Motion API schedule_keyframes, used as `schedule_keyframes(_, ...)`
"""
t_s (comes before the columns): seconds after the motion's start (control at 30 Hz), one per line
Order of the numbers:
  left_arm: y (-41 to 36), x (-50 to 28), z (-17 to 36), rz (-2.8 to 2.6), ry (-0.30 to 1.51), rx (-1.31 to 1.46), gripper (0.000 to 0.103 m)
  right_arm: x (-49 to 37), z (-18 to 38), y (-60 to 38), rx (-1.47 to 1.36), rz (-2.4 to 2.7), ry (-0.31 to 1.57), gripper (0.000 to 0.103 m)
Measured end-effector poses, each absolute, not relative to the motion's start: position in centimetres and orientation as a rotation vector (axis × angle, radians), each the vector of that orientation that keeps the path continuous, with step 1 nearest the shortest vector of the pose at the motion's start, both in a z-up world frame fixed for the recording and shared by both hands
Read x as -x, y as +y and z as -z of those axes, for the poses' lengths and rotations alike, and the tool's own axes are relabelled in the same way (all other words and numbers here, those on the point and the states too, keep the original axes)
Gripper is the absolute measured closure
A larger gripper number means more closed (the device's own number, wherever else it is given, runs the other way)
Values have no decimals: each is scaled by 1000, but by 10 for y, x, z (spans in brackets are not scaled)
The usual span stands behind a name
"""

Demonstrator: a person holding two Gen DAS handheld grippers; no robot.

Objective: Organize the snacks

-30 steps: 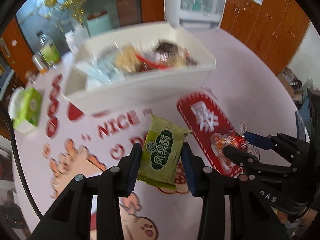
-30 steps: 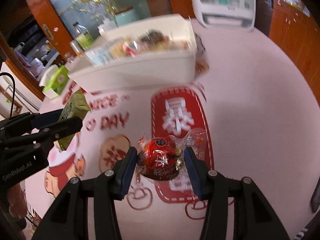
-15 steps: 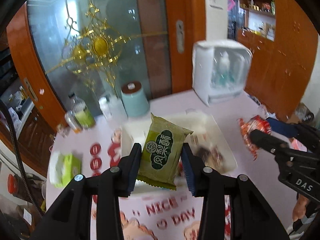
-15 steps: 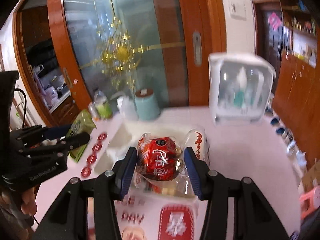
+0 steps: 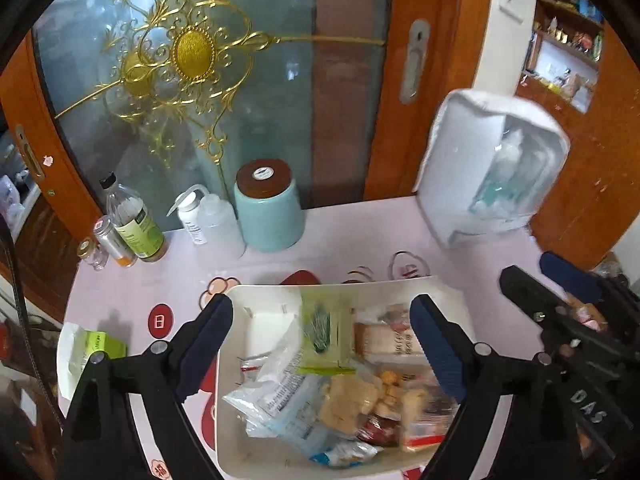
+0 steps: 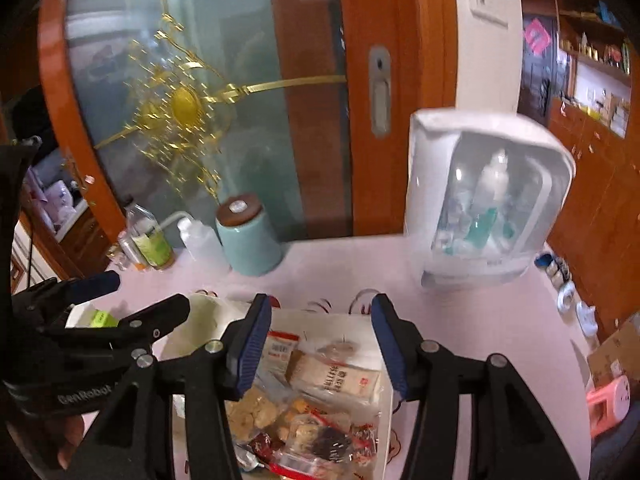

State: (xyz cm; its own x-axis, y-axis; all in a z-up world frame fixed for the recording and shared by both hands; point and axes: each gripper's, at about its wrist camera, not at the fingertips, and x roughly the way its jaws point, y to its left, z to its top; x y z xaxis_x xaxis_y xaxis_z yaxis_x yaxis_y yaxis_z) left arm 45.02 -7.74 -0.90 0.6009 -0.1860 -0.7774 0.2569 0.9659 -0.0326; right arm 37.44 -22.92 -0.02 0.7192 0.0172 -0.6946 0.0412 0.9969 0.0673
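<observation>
Left gripper (image 5: 320,344) stands spread wide, its jaws having just been opening, nothing pinched; the green packet (image 5: 325,330) lies below and between them in the white bin (image 5: 232,360), where half a second ago it was clamped. Right gripper (image 6: 318,344) is also parted and empty above the bin; the red snack it carried earlier is gone from its jaws.

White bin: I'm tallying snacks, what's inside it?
The white bin holds a green packet, a beige packet, and clear bags of biscuits. Anything beneath that pile is hidden.
</observation>
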Motion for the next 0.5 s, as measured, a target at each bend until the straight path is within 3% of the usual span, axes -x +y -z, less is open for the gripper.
schedule_keyframes(0.2, -87, -451, 38, 258, 949, -129, 13, -367, 15, -229, -54, 23, 799, 49)
schedule_keyframes(0.5, -85, -422, 32, 261, 953, -126, 13, -354, 10, -228, -26, 5, 845, 49)
